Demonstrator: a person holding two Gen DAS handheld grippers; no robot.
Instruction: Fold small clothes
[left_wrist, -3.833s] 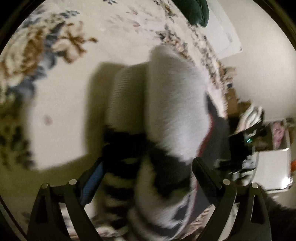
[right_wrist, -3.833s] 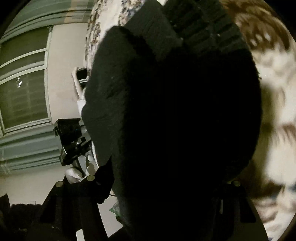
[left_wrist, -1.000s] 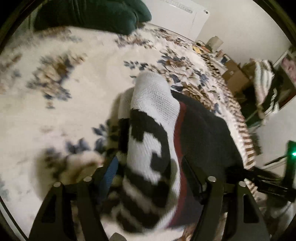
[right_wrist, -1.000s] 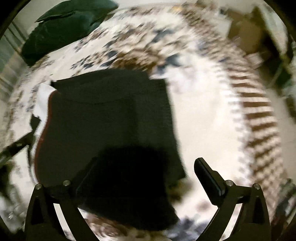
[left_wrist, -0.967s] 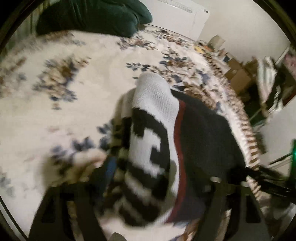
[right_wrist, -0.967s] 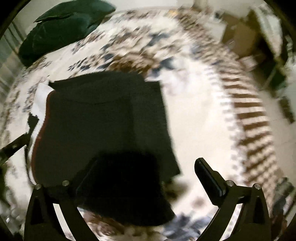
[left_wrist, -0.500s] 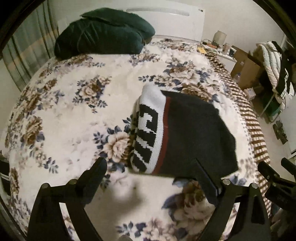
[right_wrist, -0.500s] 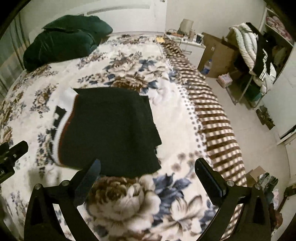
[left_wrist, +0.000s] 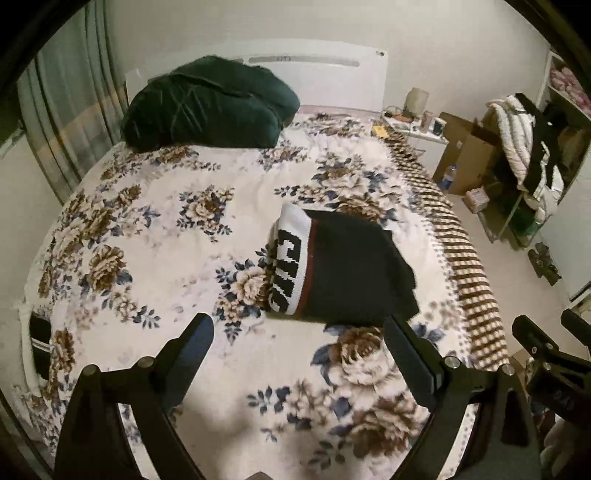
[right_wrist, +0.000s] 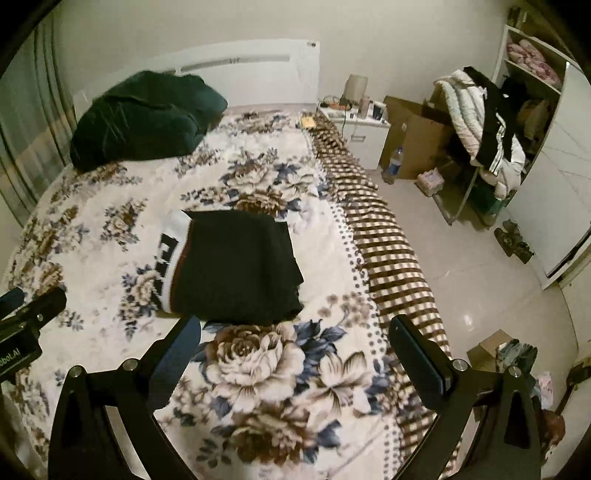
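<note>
Both hand-held grippers, left (left_wrist: 297, 345) and right (right_wrist: 295, 345), hang spread and empty above the folded sweater (left_wrist: 343, 266) (apparently finished) on the bed (left_wrist: 155, 240).

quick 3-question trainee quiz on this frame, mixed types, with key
1. True or false: the left gripper has cloth between its fingers.
2. Multiple choice: where does the folded black sweater lie?
A. on the floral bedspread
B. on the dark green pillow
C. on the cardboard box
3. Fill in: the white band with black lettering runs along the sweater's ____ edge as seen in the left wrist view.

Key
1. False: its jaws stand wide with nothing in them, and so does the right gripper.
2. A
3. left
</note>
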